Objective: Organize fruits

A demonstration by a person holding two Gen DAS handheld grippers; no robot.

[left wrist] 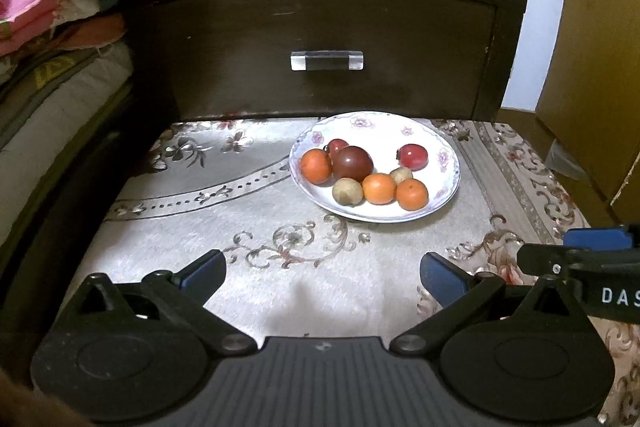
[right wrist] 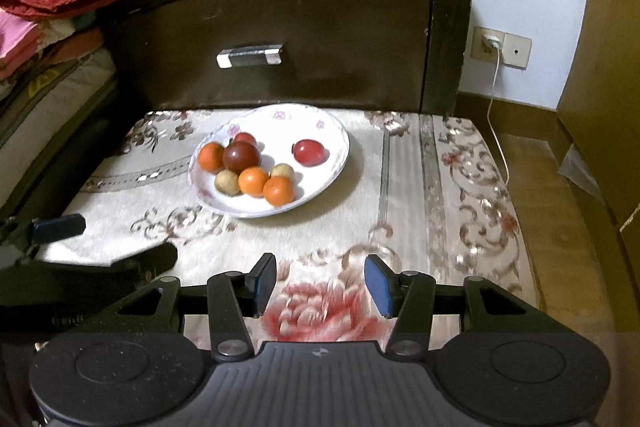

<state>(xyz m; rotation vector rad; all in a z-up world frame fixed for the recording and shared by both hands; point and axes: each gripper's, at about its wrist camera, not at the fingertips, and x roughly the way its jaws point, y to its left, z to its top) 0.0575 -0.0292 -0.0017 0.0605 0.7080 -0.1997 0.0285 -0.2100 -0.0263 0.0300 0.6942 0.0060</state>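
Since all 8 fruits already lie on the plate [right wrist: 340,143] ahead of both empty grippers' parted fingers, left gripper [left wrist: 322,275] wide and right gripper [right wrist: 320,283] narrower, little seems left.

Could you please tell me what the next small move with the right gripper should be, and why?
Probably ease the right gripper forward toward the plate, aiming at the lone red fruit. Its jaws stand open with nothing between them, well short of the plate, and that fruit sits apart from the clustered oranges, so it looks the easiest to grasp cleanly.
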